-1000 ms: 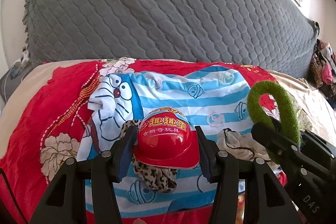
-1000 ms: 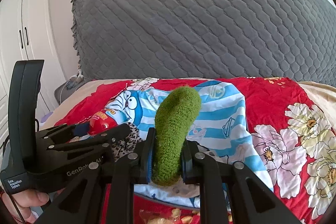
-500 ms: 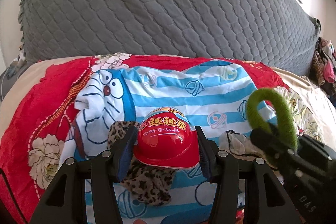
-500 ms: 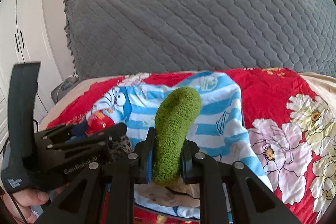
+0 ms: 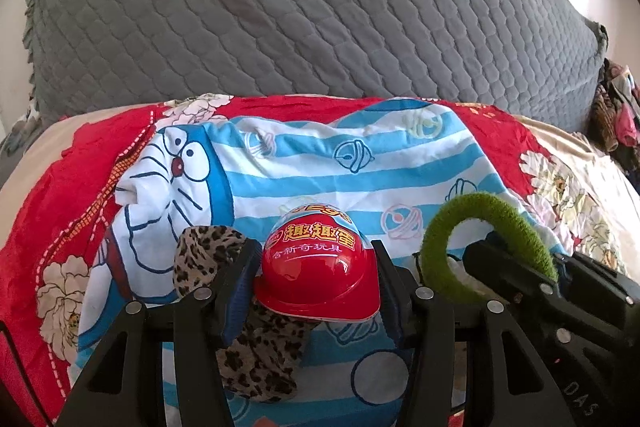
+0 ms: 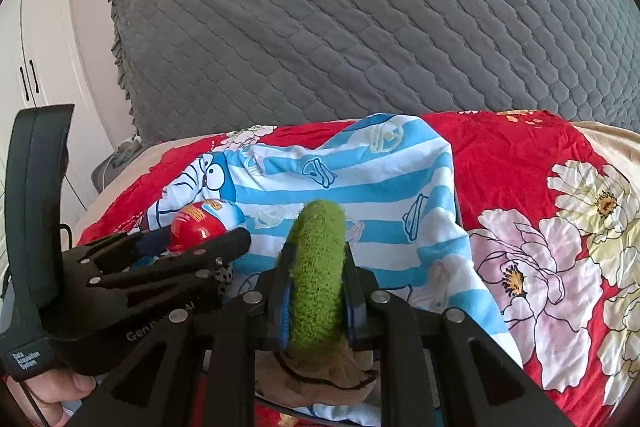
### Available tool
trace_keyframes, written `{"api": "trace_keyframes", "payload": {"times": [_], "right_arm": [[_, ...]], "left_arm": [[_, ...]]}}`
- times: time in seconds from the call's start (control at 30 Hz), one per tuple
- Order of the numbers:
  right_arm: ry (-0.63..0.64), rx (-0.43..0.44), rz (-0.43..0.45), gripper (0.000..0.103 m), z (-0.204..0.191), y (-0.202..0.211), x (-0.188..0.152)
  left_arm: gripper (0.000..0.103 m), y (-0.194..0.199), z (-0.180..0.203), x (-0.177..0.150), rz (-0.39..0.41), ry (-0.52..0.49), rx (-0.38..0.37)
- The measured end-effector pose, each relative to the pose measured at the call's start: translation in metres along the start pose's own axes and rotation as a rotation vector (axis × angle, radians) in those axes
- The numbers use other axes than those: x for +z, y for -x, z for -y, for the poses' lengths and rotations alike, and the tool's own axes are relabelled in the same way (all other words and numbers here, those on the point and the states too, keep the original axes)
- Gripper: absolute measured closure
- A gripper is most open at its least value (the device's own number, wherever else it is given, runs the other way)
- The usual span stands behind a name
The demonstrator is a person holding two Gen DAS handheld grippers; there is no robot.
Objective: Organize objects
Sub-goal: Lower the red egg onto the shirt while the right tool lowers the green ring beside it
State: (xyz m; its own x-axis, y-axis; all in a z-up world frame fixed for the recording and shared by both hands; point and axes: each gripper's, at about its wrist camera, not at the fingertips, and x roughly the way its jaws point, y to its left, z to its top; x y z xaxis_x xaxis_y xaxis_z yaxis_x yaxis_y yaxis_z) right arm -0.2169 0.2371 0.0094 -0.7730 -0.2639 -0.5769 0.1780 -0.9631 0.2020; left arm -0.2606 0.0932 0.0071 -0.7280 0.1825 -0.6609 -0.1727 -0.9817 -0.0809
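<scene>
My left gripper is shut on a red toy helmet with yellow Chinese lettering, held above the bed; it also shows in the right wrist view. My right gripper is shut on a fuzzy green curved band, which shows as an arch in the left wrist view. A leopard-print cloth lies under the left gripper. A blue-striped Doraemon cloth is spread on the red floral bedsheet.
A large grey quilted headboard cushion stands behind the bed. A beige cloth lies under the right gripper. White wardrobe doors are at the left. A pile of clothes sits at the far right.
Both grippers have moved forward over the bed, toward the headboard, each still holding its object. The green band sits lower and closer to the left gripper.
</scene>
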Motion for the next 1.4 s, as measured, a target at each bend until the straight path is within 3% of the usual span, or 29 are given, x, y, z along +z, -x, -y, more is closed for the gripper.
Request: {"api": "trace_keyframes", "payload": {"times": [1.03,1.4], "right_arm": [[-0.007,0.003,-0.051,0.083,0.004,-0.007,-0.003],[-0.009,0.007,-0.050,0.083,0.003,-0.007,-0.003]], "left_arm": [[0.047,-0.015,-0.002,-0.010,-0.039,-0.006,0.024],[0.042,-0.011,-0.008,-0.011,-0.042,0.016,0.019]]}}
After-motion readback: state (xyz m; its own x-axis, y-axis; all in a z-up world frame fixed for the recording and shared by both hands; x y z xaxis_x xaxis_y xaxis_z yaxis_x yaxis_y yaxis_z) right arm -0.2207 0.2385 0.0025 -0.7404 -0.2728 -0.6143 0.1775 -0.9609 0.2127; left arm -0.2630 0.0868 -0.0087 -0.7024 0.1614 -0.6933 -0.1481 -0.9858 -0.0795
